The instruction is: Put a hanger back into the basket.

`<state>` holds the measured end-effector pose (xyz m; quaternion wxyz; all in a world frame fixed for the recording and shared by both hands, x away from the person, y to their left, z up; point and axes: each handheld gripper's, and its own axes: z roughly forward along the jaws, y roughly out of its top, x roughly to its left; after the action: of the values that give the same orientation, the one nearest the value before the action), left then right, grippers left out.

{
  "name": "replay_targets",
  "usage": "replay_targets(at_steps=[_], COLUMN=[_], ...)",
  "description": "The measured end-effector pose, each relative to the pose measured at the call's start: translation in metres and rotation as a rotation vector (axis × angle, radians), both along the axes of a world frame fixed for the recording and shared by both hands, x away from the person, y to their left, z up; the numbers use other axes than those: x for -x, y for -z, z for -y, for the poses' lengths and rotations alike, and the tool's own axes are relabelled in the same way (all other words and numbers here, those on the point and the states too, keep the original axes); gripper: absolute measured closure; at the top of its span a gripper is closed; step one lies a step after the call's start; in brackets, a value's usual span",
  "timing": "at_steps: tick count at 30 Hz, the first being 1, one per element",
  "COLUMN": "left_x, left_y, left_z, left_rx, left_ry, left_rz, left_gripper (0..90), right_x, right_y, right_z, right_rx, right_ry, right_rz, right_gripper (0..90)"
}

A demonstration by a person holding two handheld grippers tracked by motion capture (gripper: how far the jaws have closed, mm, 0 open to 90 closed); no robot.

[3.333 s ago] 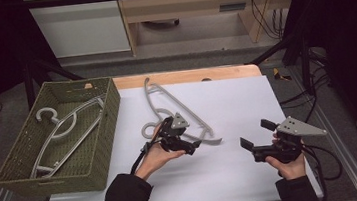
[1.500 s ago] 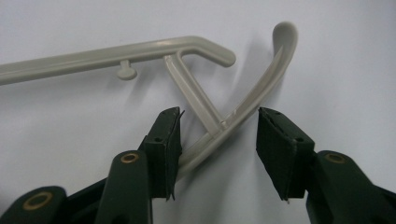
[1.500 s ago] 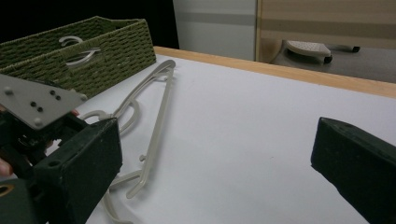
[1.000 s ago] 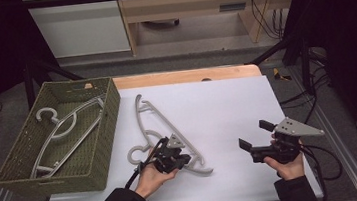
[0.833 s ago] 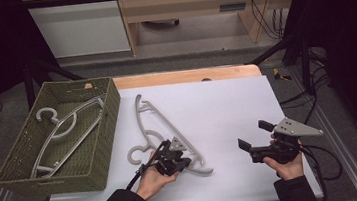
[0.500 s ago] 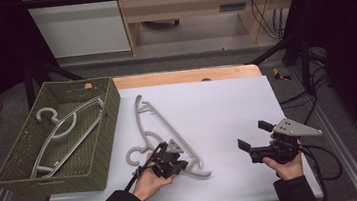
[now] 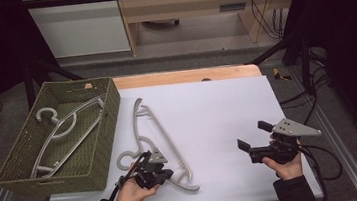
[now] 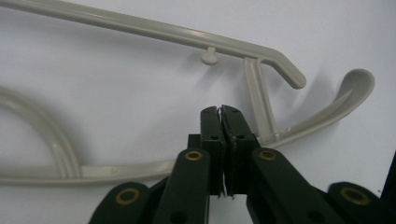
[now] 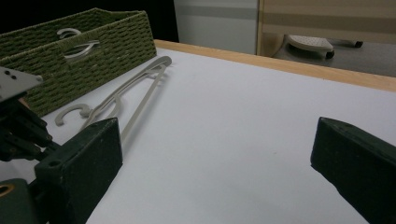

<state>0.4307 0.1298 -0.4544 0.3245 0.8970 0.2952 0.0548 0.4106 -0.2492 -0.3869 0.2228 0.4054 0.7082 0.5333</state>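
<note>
A pale grey plastic hanger (image 7: 157, 128) lies flat on the white table (image 7: 217, 106), its hook (image 7: 126, 159) toward the basket. It also shows in the left gripper view (image 8: 140, 28) and the right gripper view (image 9: 140, 88). My left gripper (image 7: 164, 174) rests over the hanger's near arm. Its jaws have just been opening a hair, but they still look pressed together (image 8: 222, 112) with only a thin pale sliver in the slit. My right gripper (image 7: 254, 135) hovers at the near right, open and empty (image 9: 219, 135).
A green woven basket (image 7: 73, 167) stands at the left edge of the table and holds another grey hanger (image 7: 64, 132). Its wall (image 9: 107, 42) rises close beside the loose hanger. A wooden strip (image 7: 189, 75) borders the far side.
My left hand has slid toward the near left, and the hanger has shifted with it, its near end swinging closer to the front edge. The right gripper has stayed put.
</note>
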Motion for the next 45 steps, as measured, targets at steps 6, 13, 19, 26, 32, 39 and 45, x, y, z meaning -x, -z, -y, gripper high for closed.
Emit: replay_targets(at_steps=[6,13,19,26,32,39,45], left_x=[-0.010,-0.022,-0.030,-0.030,-0.031,-0.041,-0.048], left_y=[-0.013,-0.001,0.005,0.010,0.014,0.012,0.010], left_z=[-0.045,-0.051,-0.049,-0.032,-0.015,-0.007,-0.015], left_rx=[0.057,0.041,0.044,0.029,-0.052,-0.068,-0.038], left_ry=[-0.261,-0.338,-0.362,-0.353,-0.360,-0.359,-0.330], left_rz=[0.043,0.004,-0.015,0.011,0.090,0.108,0.107], left_gripper=[60.0,42.7,35.6,25.6,25.8,39.6,50.1], right_x=[0.000,0.000,0.000,0.000,0.000,0.001,0.002], right_y=[0.000,0.000,0.000,-0.001,-0.001,-0.002,-0.003], right_z=[0.001,0.000,0.000,0.000,0.001,0.002,0.002], right_rx=[0.000,0.004,0.001,0.000,0.000,-0.001,-0.007], right_ry=[0.001,0.000,0.001,0.001,0.000,-0.001,-0.003], right_rz=[0.003,-0.002,0.004,0.004,0.005,0.008,0.010], right_gripper=[2.4,2.4,2.3,2.3,2.4,2.4,2.4])
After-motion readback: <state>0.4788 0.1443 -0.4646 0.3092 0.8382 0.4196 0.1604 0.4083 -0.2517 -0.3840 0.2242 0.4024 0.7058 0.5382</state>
